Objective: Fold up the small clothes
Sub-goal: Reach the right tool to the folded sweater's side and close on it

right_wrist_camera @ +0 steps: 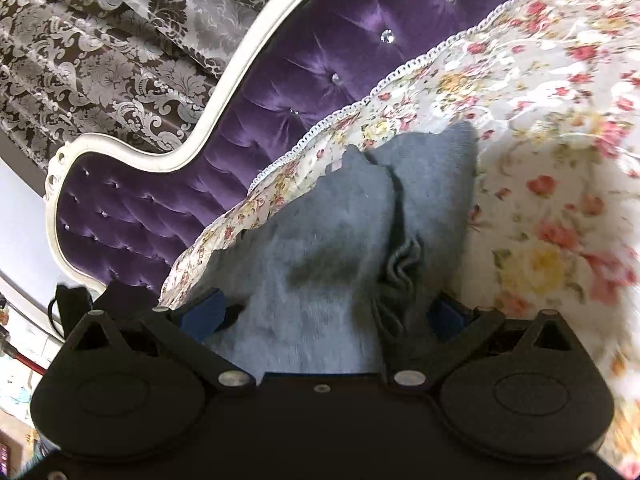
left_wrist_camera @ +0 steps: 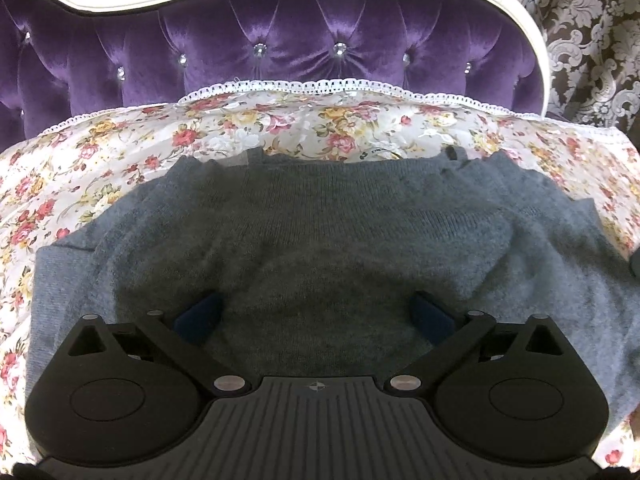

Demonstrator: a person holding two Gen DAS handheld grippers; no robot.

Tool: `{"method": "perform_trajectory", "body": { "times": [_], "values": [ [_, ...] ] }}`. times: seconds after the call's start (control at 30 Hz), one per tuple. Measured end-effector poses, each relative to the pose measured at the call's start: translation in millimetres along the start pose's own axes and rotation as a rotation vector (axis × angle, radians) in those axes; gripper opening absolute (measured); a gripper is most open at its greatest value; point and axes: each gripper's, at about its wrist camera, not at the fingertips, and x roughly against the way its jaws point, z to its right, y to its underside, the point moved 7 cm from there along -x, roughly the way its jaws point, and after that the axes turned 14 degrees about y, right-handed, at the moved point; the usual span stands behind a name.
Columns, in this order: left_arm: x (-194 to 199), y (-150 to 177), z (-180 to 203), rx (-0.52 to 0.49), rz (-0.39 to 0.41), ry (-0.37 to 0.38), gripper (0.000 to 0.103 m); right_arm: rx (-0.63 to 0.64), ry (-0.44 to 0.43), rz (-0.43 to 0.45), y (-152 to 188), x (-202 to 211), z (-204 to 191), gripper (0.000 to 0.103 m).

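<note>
A grey knitted sweater [left_wrist_camera: 320,232] lies spread on a floral bedspread [left_wrist_camera: 100,152]. My left gripper [left_wrist_camera: 316,312] is open just above the sweater's near part, its blue-padded fingers [left_wrist_camera: 200,316] wide apart with the knit between them. In the right wrist view the same sweater [right_wrist_camera: 328,232] is bunched, with a crumpled ribbed edge [right_wrist_camera: 400,264] near the right finger. My right gripper [right_wrist_camera: 332,312] is open over it, blue pads [right_wrist_camera: 206,314] spread either side of the fabric. The view is tilted.
A purple tufted headboard [left_wrist_camera: 280,48] with a white curved frame [left_wrist_camera: 516,4] stands behind the bedspread and also shows in the right wrist view [right_wrist_camera: 280,100]. Patterned damask curtains [right_wrist_camera: 100,40] hang behind. The bedspread's lace edge [left_wrist_camera: 320,86] runs along the headboard.
</note>
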Motion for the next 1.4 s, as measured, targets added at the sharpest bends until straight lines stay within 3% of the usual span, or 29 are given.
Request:
{"method": "perform_trajectory", "body": {
  "times": [0.43, 0.73, 1.0, 1.07, 1.13, 1.17, 1.23, 1.33, 1.4],
  "values": [
    [-1, 0, 0, -0.009, 0.004, -0.023, 0.103, 0.023, 0.046, -0.064, -8, -17, -7, 0.103],
    [-1, 0, 0, -0.015, 0.006, -0.023, 0.103, 0.190, 0.184, -0.093, -3, -26, -26, 0.103],
    [-2, 1, 0, -0.014, -0.003, -0.022, 0.103, 0.216, 0.212, -0.113, -3, -27, -28, 0.100],
    [-2, 1, 1, -0.016, -0.002, -0.023, 0.103, 0.247, 0.239, -0.115, -1, -27, -30, 0.093],
    [-3, 2, 1, -0.016, -0.002, -0.023, 0.103, 0.292, 0.291, -0.107, -2, -23, -30, 0.068],
    [-3, 2, 1, -0.017, -0.002, -0.024, 0.103, 0.296, 0.303, -0.105, -3, -21, -27, 0.063],
    [-3, 2, 1, -0.018, -0.002, -0.026, 0.103, 0.245, 0.290, -0.112, -6, -16, -18, 0.039],
    [-1, -2, 0, 0.001, -0.018, -0.012, 0.102, 0.182, 0.247, -0.122, -4, -9, -8, 0.036],
    [9, -6, 0, 0.013, -0.031, 0.000, 0.081, 0.166, 0.238, -0.110, -1, -9, -6, 0.036]
  ]
}}
